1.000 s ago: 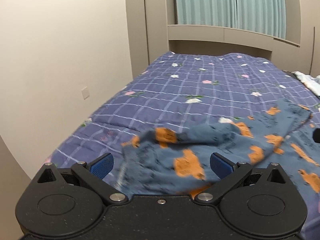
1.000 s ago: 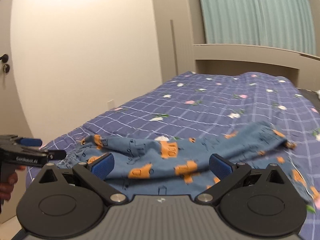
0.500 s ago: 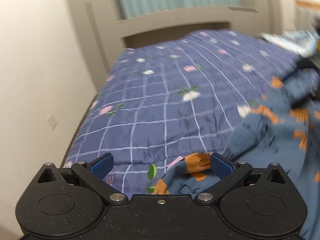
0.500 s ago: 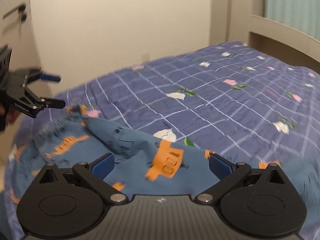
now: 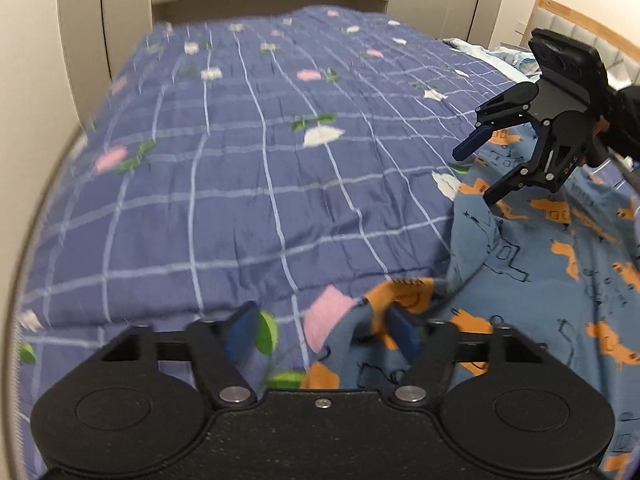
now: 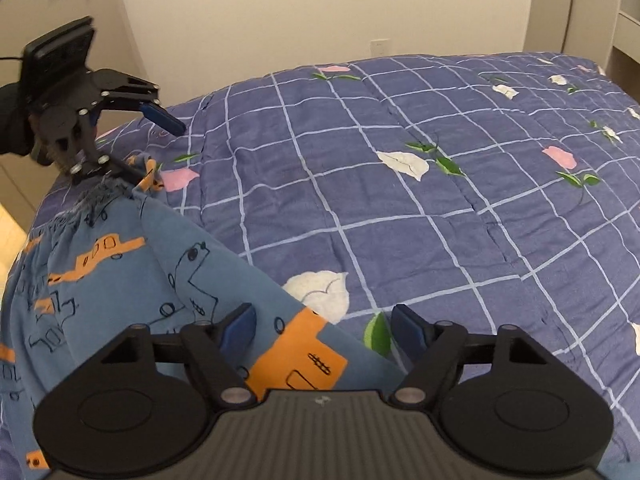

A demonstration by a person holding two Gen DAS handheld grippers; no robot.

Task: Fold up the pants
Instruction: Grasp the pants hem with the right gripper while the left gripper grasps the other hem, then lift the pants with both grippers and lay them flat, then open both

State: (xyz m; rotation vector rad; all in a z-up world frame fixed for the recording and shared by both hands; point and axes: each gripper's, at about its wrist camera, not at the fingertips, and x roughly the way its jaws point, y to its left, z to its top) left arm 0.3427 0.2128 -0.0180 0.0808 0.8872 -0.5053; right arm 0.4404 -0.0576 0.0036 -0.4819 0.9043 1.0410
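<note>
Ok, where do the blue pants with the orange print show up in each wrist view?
Left wrist view: the pants fill the lower right, one edge bunched between the closing left gripper.
Right wrist view: the pants fill the lower left, an edge lying between the closing right gripper.
Shared landmark: the purple checked quilt with flowers, under the pants in both.

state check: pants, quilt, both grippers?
pants: unfolded, rumpled on the bed's near edge.
quilt: spread flat over the bed, mostly uncovered.
left gripper: jaws closing, pants edge between them, not yet pinched.
right gripper: jaws closing, pants corner between them, not yet pinched.
</note>
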